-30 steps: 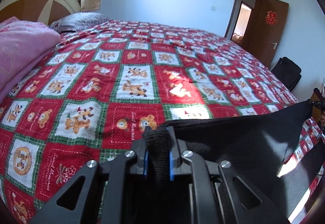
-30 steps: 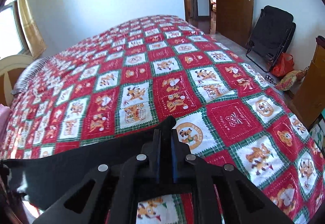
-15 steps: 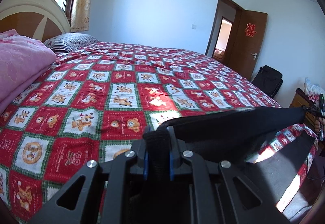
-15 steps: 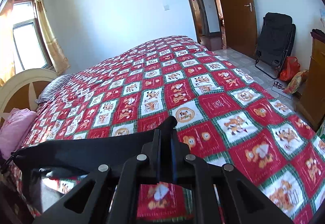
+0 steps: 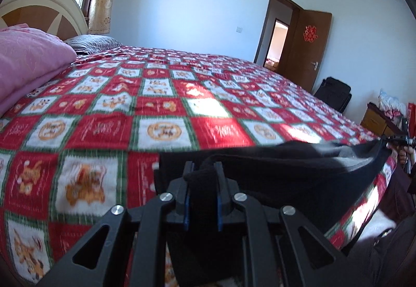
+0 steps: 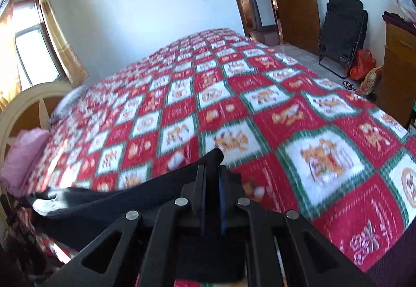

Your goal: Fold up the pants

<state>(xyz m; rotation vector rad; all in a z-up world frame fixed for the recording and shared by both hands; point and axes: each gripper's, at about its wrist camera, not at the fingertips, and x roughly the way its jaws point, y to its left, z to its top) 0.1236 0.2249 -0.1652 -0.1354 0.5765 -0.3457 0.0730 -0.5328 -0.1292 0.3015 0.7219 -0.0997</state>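
Note:
Black pants (image 5: pixel 286 172) hang stretched between my two grippers over the near edge of the bed. My left gripper (image 5: pixel 201 170) is shut on one end of the pants' top edge. My right gripper (image 6: pixel 212 170) is shut on the other end of the pants (image 6: pixel 109 203). The right gripper also shows far right in the left wrist view (image 5: pixel 397 137). The fabric sags a little between them and drapes down below the bed edge.
A bed with a red, white and green patterned quilt (image 5: pixel 156 104) fills both views. A pink blanket (image 5: pixel 28 63) lies at the headboard end. A brown door (image 5: pixel 309 50), a black folding chair (image 6: pixel 340 34) and a wooden cabinet (image 6: pixel 397 63) stand beyond the bed.
Both grippers have come down lower and closer to the quilt with the pants held taut between them. The views tilted and blurred with the motion.

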